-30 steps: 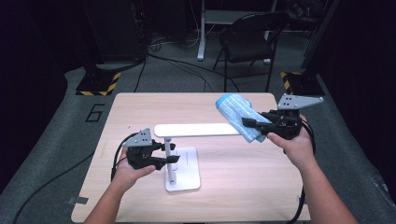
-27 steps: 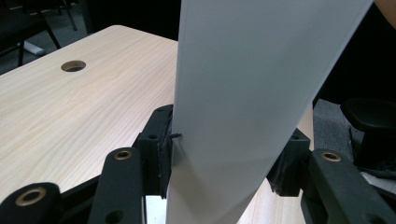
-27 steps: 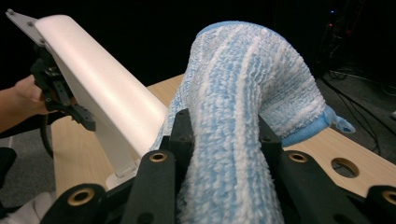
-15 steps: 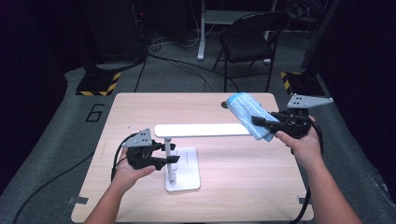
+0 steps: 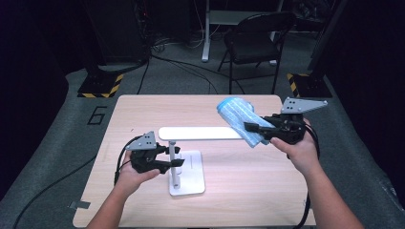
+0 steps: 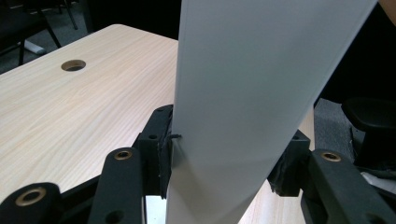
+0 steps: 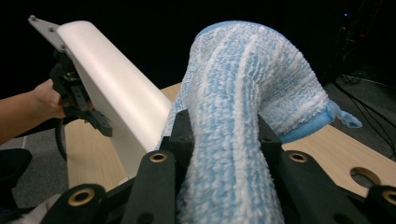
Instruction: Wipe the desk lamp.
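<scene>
the blue microfibre cloth (image 5: 239, 118) is clenched between the jaws of the right gripper (image 5: 260, 129) and lies draped over the far end of the white lamp head (image 5: 200, 133), touching it. the left gripper (image 5: 173, 162) is clamped on the lamp's post (image 5: 173, 162), just above the white base (image 5: 190, 174) on the wooden table (image 5: 239, 191). behind the table stands a dark folding chair (image 5: 253, 45).

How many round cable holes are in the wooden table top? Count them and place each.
2 can be seen. One round hole lies in the light wooden table top in the left gripper view; one lies at the lower right of the right gripper view. Others may be hidden.
</scene>
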A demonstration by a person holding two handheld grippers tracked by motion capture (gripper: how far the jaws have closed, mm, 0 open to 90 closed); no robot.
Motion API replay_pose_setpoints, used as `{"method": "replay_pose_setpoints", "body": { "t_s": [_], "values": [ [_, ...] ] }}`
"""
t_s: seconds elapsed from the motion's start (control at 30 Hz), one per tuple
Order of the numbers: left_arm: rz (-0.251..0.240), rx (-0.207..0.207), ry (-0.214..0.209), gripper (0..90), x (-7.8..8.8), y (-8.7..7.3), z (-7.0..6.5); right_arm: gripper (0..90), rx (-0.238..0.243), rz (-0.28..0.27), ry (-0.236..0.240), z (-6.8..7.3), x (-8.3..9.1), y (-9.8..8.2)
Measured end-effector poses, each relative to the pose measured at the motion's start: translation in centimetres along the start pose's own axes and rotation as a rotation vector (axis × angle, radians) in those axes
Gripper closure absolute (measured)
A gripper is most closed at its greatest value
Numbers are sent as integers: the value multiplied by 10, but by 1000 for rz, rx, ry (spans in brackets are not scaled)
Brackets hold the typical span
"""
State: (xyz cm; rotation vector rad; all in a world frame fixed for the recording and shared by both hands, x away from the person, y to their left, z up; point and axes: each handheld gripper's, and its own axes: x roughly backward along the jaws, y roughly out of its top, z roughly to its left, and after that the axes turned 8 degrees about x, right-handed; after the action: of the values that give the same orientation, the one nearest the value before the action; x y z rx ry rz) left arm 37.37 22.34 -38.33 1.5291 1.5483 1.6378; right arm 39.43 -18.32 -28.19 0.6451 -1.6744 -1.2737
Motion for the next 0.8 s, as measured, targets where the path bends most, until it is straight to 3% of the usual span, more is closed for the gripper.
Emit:
{"method": "replay_pose_setpoints", "body": {
  "t_s": [0.8],
  "values": [
    [-14, 6, 13, 504, -1, -1, -1, 684, 103, -31, 151, 47, -55, 43]
  ]
}}
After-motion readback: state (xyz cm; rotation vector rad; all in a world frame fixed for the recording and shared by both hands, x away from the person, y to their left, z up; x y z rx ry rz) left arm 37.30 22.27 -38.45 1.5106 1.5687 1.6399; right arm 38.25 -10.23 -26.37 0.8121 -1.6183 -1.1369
